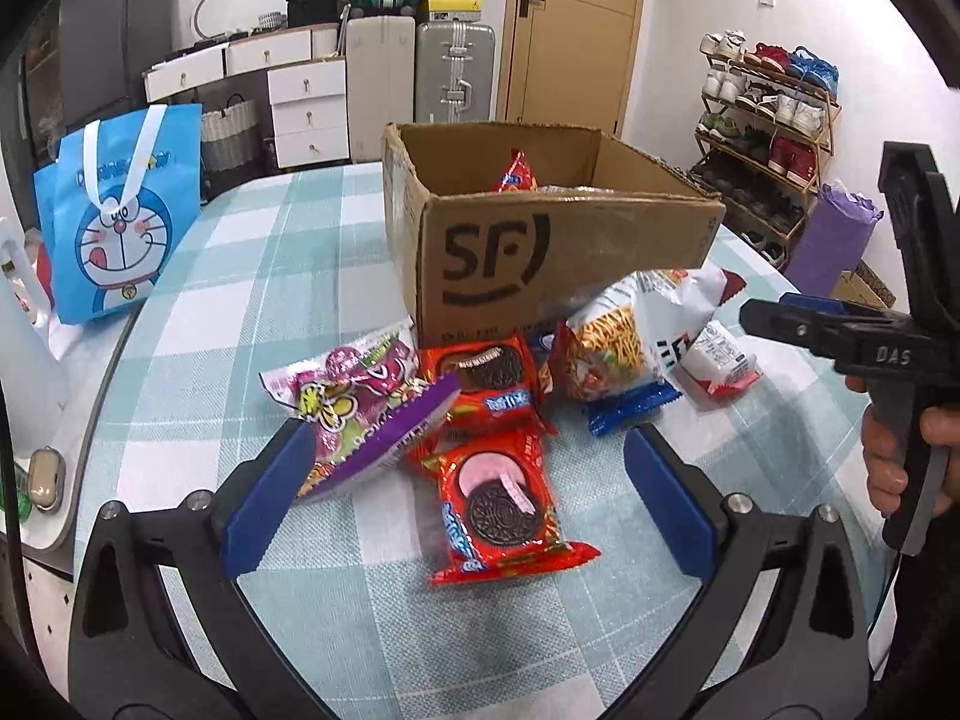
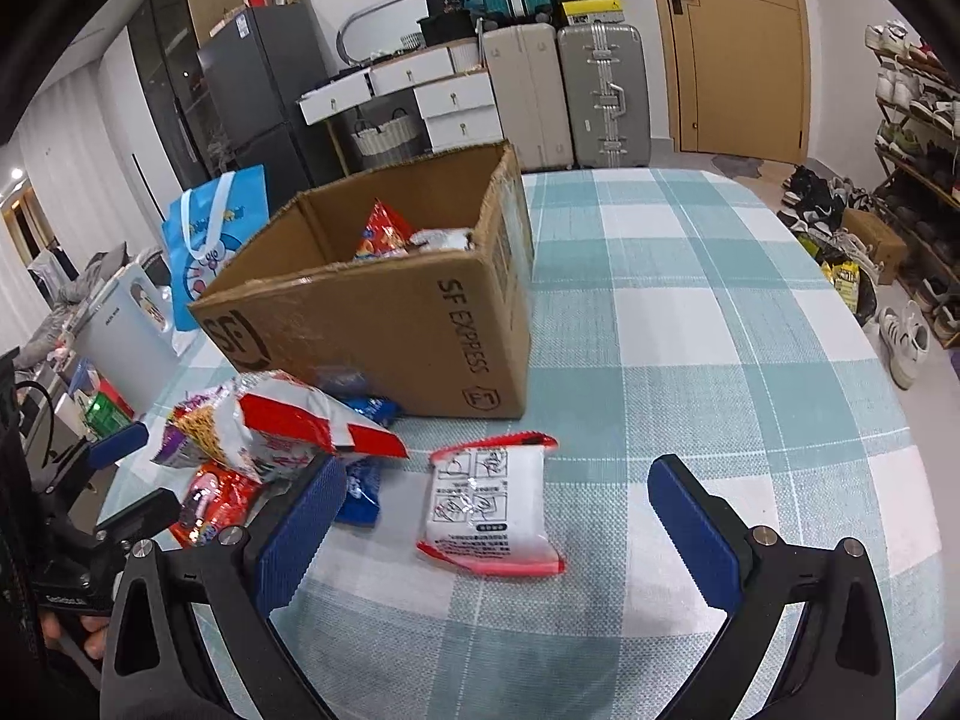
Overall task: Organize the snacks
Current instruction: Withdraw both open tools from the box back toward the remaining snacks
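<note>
Both grippers, left (image 1: 462,492) and right (image 2: 489,519), gape empty over snack packets on the checked tablecloth (image 2: 690,324) beside the cardboard box (image 1: 540,252) (some snacks inside): a red cookie pack (image 1: 498,510), a white packet (image 2: 489,504).

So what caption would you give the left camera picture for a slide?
Open left claw poised over a red cookie packet on the checked tablecloth, more snacks piled before a cardboard box.

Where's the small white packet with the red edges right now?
The white packet lies flat on the checked tablecloth between the open right gripper fingers, in front of the cardboard box, just right of the noodle snack bag.
</note>
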The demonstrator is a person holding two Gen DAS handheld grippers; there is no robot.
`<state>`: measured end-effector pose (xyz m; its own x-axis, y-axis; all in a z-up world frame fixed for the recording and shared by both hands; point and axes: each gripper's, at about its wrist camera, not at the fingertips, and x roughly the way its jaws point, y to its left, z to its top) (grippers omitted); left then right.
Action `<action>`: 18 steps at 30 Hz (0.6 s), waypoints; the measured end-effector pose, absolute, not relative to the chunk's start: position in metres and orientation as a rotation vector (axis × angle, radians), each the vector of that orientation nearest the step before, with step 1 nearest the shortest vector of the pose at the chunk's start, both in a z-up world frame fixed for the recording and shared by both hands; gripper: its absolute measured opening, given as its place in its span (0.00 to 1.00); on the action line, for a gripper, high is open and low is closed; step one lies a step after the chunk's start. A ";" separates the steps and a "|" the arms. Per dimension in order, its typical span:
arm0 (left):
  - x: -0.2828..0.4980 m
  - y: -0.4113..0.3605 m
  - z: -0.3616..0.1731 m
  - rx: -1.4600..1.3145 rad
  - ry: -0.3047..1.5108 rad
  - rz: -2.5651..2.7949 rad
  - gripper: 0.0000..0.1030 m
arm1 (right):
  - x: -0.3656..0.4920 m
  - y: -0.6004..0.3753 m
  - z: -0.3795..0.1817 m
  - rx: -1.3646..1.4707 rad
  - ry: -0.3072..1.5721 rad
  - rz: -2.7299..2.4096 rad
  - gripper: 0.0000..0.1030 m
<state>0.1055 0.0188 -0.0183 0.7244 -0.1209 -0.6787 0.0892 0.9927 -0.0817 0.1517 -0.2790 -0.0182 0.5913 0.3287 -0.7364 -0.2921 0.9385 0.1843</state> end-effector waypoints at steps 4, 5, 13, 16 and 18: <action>0.107 0.013 -0.023 -0.020 0.769 -0.128 0.99 | 0.154 -0.278 -0.027 0.031 0.887 0.357 0.99; 0.107 0.012 -0.024 -0.015 0.774 -0.131 0.99 | 0.155 -0.278 -0.029 0.030 0.891 0.355 0.99; 0.110 0.002 -0.035 0.019 0.814 -0.162 0.99 | 0.157 -0.271 -0.040 0.000 0.913 0.371 0.95; 0.111 -0.001 -0.038 0.025 0.822 -0.170 0.99 | 0.157 -0.268 -0.044 -0.021 0.920 0.371 0.91; 0.112 -0.002 -0.041 0.028 0.831 -0.172 0.99 | 0.157 -0.266 -0.047 -0.024 0.930 0.379 0.84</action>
